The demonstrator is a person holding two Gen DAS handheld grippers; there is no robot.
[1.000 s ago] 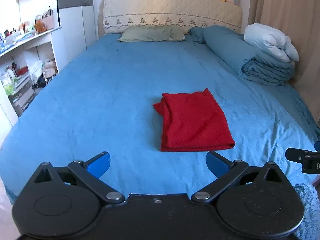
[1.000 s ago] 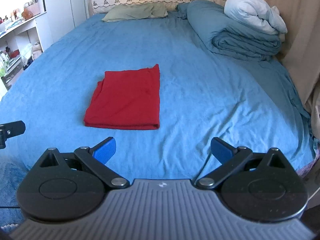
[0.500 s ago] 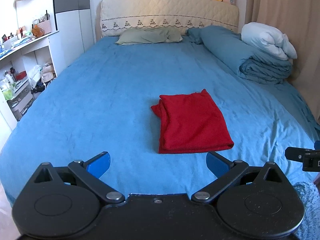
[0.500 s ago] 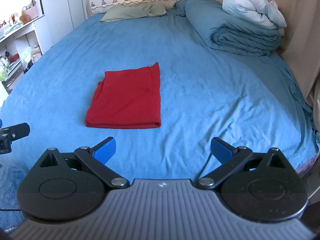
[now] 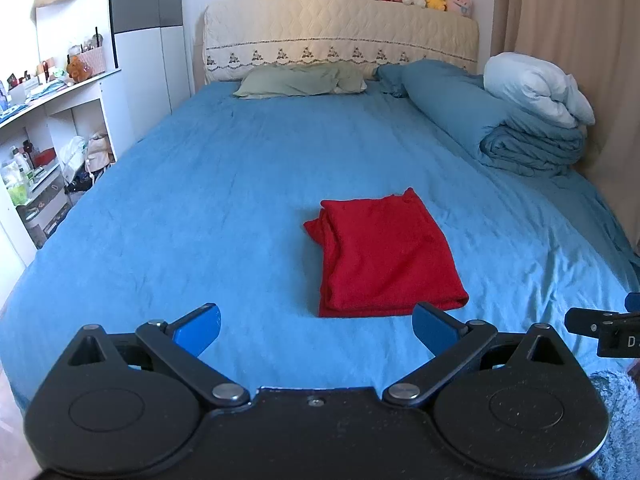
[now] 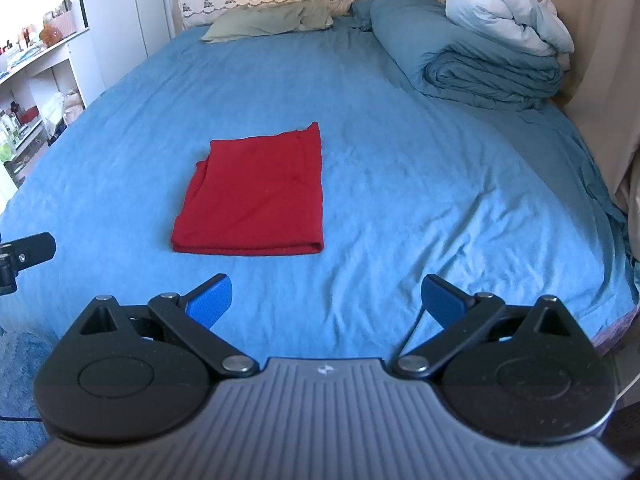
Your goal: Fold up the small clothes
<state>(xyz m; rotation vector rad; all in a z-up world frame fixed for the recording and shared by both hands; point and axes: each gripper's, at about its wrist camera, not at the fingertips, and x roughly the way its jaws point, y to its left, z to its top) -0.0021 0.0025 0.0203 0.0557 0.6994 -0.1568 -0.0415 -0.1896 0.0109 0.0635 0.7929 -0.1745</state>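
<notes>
Red garment, folded layers indistinct

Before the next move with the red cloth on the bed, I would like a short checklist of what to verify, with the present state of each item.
1. Left gripper jaws wide apart and holding nothing: ok.
2. Right gripper jaws wide apart and holding nothing: ok.
3. Red cloth folded into a flat rectangle: ok.
4. Left edge of the cloth tidy: not ok, layers bunch out there in the left wrist view.
5. Blue sheet around the cloth free of other things: ok.
6. Further fold needed: cannot tell.
</notes>
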